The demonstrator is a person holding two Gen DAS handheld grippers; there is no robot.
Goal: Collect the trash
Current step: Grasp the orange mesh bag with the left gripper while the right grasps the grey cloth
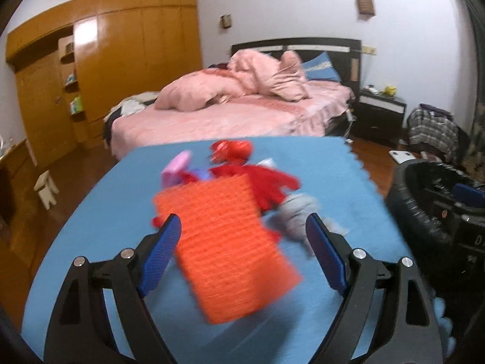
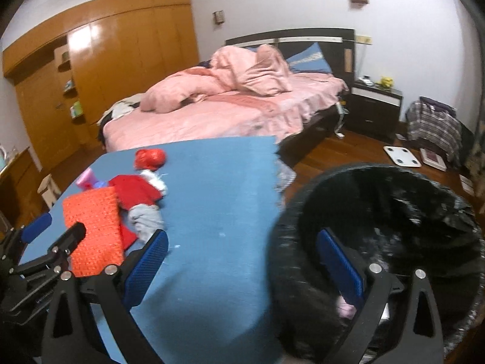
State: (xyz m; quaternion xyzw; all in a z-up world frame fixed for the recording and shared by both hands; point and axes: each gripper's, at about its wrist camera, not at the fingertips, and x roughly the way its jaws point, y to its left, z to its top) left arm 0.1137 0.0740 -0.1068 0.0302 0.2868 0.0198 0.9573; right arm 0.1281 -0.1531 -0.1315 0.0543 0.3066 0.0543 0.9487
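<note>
The bed [image 1: 230, 115] with its rumpled pink bedding is filling the upper middle of both views; the brown wardrobe [image 1: 100, 60] is running along the upper left. Below them the blue worktop [image 1: 333, 182] is spreading across the lower half of the left wrist view, and the black-lined trash bin [image 2: 394, 212] is sitting at the lower right of the right wrist view, just beside the worktop's edge.

The trash is lying bunched in the left part of the worktop: the orange mesh sheet [image 1: 224, 242] is the biggest piece; behind it the red cloth scrap [image 1: 257, 182], the grey rag [image 1: 297, 212], the red crumpled ball [image 2: 150, 158] and a small pink piece [image 1: 177, 166] are crowding together.

The left hand-held gripper [image 1: 242, 261] is standing with jaws apart, the orange mesh lying between them but not pinched; the right hand-held gripper [image 2: 242, 261] is hanging wide apart over the bin's near rim, holding nothing, with something pale pink showing low inside the bin.

My reading: one drop is done and the next pick is being lined up; the left jaws would need to settle lower around the mesh and close, while the right swings back for the rag or red scrap.
</note>
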